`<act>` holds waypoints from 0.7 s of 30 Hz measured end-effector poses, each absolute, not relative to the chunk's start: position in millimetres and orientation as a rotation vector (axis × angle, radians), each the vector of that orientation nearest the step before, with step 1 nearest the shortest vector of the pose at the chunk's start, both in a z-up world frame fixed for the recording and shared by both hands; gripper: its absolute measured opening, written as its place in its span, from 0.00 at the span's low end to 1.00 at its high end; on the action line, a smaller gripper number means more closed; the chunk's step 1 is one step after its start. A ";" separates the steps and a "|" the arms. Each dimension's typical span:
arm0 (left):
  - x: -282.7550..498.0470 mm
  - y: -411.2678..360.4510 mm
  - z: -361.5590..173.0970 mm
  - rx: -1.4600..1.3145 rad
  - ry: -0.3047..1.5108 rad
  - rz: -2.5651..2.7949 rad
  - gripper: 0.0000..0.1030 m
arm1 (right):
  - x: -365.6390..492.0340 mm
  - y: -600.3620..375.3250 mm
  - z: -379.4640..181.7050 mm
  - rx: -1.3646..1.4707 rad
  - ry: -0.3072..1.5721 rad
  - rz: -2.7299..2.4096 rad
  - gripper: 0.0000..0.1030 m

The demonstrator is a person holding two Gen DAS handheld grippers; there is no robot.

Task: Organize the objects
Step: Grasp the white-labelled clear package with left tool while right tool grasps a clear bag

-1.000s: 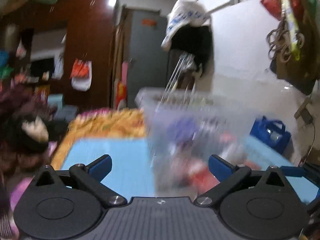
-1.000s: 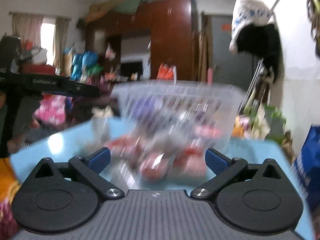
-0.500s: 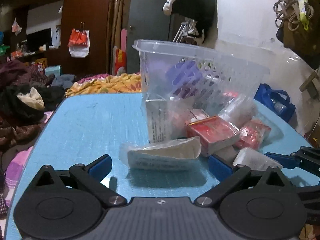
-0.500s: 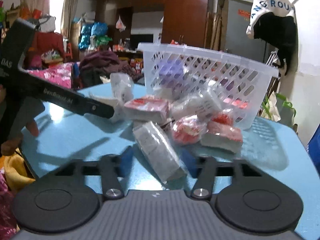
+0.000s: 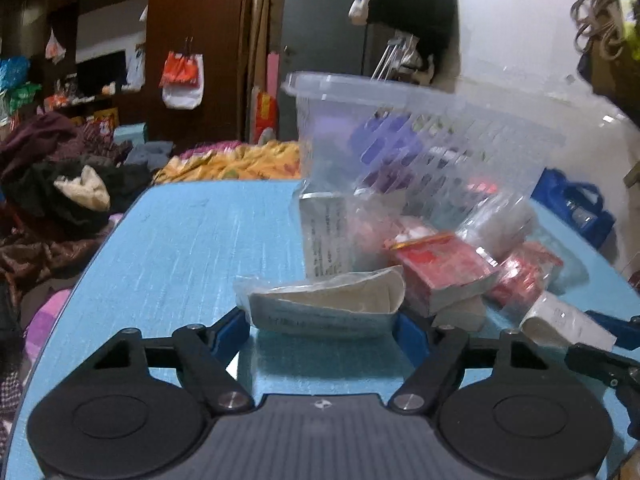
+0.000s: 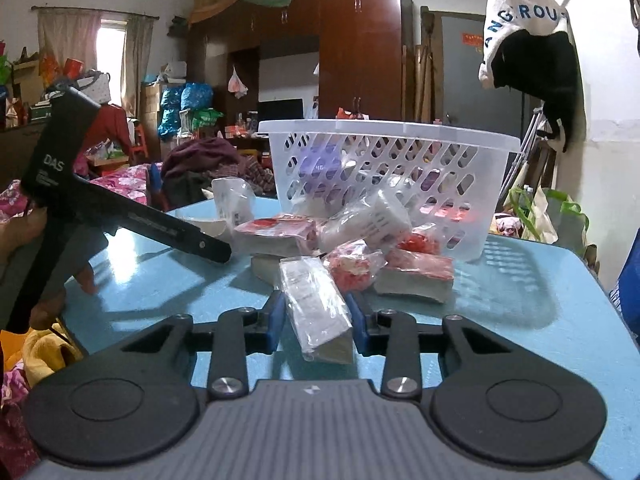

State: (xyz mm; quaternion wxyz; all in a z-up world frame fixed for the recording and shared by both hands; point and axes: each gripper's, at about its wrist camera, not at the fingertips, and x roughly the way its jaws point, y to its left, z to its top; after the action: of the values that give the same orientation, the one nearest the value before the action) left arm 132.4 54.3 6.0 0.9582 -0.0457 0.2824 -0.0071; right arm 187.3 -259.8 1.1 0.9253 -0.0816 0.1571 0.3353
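on the blue table, both my grippers closing on packets

on the light blue tabletop (image 6: 520, 320) a pile of wrapped goods lies in front of a white slotted plastic basket (image 6: 384, 176), which stands toward the far edge with purple and red things showing through its wall.

at the left of the pile, my left gripper (image 5: 322, 330) has its blue fingers on either side of a flat, clear-wrapped grey and white pouch (image 5: 324, 304) that lies crosswise on the table. the jaws are closing; the pads sit right at the pouch's two ends, but i cannot tell whether they press it. behind it a clear-wrapped printed white box (image 5: 326, 232) stands upright, and just right of the pouch lies a red box in clear film (image 5: 440, 272).

further right, my right gripper (image 6: 316, 322) is closing too, its jaws nearly together, with a long white printed packet in clear wrap (image 6: 314, 304) pinched between the blue pads. past that packet lies a crumpled red and white bag (image 6: 352, 268), and to its right a red and grey wrapped block (image 6: 416, 276), beside the basket.
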 end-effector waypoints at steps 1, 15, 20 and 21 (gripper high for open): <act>128.3 55.3 6.6 -0.098 0.546 -0.036 0.78 | 186.5 -261.1 1.4 -0.166 0.320 0.688 0.36; 87.0 53.6 7.9 -0.077 0.232 -0.127 0.78 | 193.1 -285.1 11.3 -0.085 0.229 0.650 0.36; 80.4 44.9 10.7 -0.020 0.181 -0.121 0.78 | 194.9 -292.5 11.6 -0.053 0.212 0.637 0.36; 80.2 44.7 11.5 -0.017 0.178 -0.118 0.78 | 194.9 -293.4 11.3 -0.050 0.210 0.634 0.36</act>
State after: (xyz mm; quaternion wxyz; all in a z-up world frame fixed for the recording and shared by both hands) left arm 80.2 44.7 11.5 0.9943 -0.0086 0.0888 -0.0590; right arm 194.9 -293.4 11.3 0.9444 -0.0245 0.1032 0.3111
